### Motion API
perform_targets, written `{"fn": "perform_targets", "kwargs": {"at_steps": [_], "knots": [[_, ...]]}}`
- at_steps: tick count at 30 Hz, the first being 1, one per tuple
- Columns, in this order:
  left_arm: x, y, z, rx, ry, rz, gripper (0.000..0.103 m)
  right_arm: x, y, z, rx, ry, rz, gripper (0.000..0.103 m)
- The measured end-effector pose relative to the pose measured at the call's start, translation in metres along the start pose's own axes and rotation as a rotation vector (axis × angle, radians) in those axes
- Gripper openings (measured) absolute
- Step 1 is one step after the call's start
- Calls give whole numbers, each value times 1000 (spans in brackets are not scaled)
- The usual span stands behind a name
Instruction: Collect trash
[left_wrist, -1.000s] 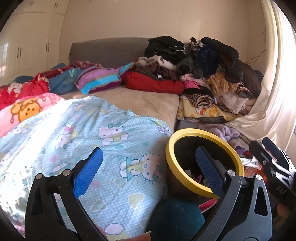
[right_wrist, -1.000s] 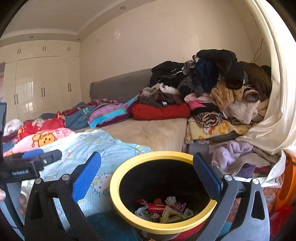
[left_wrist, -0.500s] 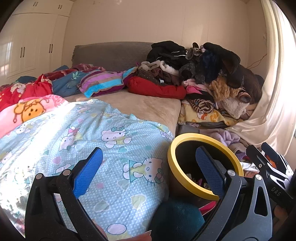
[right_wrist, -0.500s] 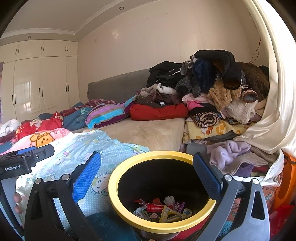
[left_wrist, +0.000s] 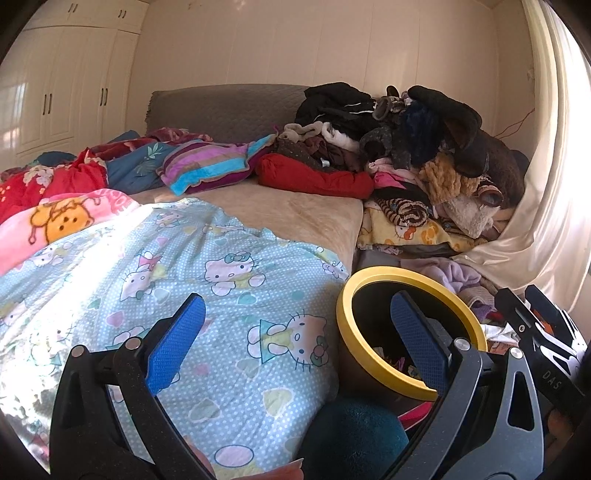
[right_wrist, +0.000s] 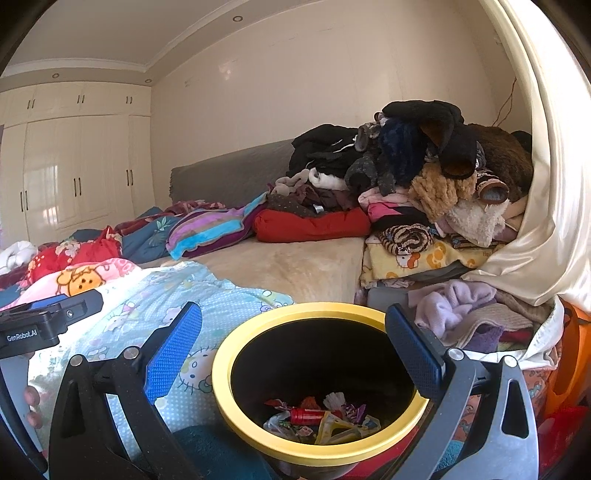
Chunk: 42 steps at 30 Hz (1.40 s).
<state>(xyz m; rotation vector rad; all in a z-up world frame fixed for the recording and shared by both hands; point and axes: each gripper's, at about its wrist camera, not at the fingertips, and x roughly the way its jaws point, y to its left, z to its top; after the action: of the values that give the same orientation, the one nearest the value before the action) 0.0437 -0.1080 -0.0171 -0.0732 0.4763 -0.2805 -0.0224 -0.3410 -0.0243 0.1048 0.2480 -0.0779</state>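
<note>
A black trash bin with a yellow rim (right_wrist: 255, 332) stands beside the bed, low in the right wrist view. Wrappers and a red tube (right_wrist: 319, 419) lie on its bottom. My right gripper (right_wrist: 291, 347) hangs open above the bin mouth, holding nothing. The same bin rim (left_wrist: 345, 295) shows in the left wrist view, behind the right finger. My left gripper (left_wrist: 295, 341) is open and empty over the blue cartoon-cat blanket (left_wrist: 184, 258). The right gripper's body (left_wrist: 546, 347) shows at the right edge there; the left gripper's body (right_wrist: 44, 321) shows at the left edge of the right wrist view.
The bed holds a beige sheet (left_wrist: 295, 210), a striped pillow (left_wrist: 207, 166), a red cushion (left_wrist: 314, 177) and a tall heap of clothes (left_wrist: 424, 147). A cream curtain (left_wrist: 546, 184) hangs at right. A dark teal rounded object (left_wrist: 354, 435) lies below the bin. White wardrobes (right_wrist: 74, 177) line the left wall.
Both views have tilted and shifted slightly; the bed and bin sit a little lower in the left wrist view. Both grippers stay open and empty.
</note>
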Motion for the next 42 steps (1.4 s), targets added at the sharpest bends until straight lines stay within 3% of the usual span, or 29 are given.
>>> {"fn": "perform_targets", "kwargs": {"at_steps": [34,42], "knots": [[-1,6,0,0,1,6,92,0,-4,-2,7,-4,-7,97],[5,24,0,-62,43,93,92,-3,-7,0,2,-23,-3,97]]}}
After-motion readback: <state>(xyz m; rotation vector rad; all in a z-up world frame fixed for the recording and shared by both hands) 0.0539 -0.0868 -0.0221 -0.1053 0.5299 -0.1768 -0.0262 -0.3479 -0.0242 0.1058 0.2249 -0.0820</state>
